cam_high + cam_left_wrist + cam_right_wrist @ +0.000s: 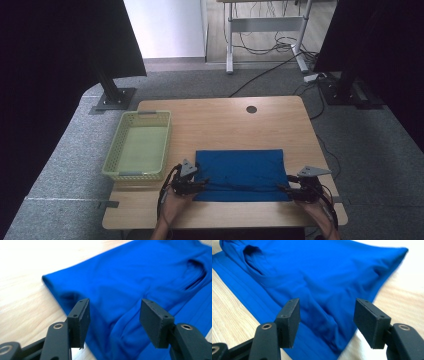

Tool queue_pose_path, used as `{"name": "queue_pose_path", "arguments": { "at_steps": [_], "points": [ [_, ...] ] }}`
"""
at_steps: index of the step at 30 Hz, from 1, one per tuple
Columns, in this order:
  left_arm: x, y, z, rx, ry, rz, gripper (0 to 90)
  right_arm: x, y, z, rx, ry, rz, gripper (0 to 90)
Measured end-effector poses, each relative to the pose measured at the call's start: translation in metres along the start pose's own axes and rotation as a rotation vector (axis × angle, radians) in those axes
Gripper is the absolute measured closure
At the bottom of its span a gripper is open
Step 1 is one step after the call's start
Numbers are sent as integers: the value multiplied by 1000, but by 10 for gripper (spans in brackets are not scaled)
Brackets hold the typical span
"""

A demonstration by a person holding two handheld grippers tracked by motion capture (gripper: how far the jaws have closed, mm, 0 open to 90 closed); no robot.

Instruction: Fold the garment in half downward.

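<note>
A blue folded garment (240,175) lies flat on the wooden table (220,120), near its front edge. My left gripper (202,184) sits at the cloth's near left corner, and my right gripper (281,190) at its near right corner. In the left gripper view the jaws stand apart over the blue cloth (130,285), with the pads clear of it. The right gripper view shows the same: open jaws above the blue cloth (324,277), nothing pinched. A neck opening shows in the fabric in both gripper views.
A pale green plastic basket (112,162) stands on the table's left side, close to my left hand. A round cable hole (251,109) is near the far edge. Dark stands and cables are on the floor beyond the table.
</note>
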State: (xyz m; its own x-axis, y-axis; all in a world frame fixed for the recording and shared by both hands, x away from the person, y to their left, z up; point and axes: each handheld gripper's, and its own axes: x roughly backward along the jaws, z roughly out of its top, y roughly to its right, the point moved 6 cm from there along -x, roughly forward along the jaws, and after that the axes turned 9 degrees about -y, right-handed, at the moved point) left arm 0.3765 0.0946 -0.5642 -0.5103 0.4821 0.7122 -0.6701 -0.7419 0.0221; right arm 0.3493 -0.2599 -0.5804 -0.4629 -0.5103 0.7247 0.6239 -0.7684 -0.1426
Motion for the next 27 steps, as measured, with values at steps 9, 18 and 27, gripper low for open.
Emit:
{"name": "queue_pose_path", "arguments": {
  "at_steps": [9,18,27],
  "points": [
    [-18,19,18,-71,-25,-68,488,-18,-22,21,96,-23,10,478],
    [-38,30,26,-95,-58,-121,592,-36,-37,39,142,-23,33,559],
    [-50,36,19,-158,-96,-99,708,-58,-41,40,184,-90,-1,739]
  ]
}}
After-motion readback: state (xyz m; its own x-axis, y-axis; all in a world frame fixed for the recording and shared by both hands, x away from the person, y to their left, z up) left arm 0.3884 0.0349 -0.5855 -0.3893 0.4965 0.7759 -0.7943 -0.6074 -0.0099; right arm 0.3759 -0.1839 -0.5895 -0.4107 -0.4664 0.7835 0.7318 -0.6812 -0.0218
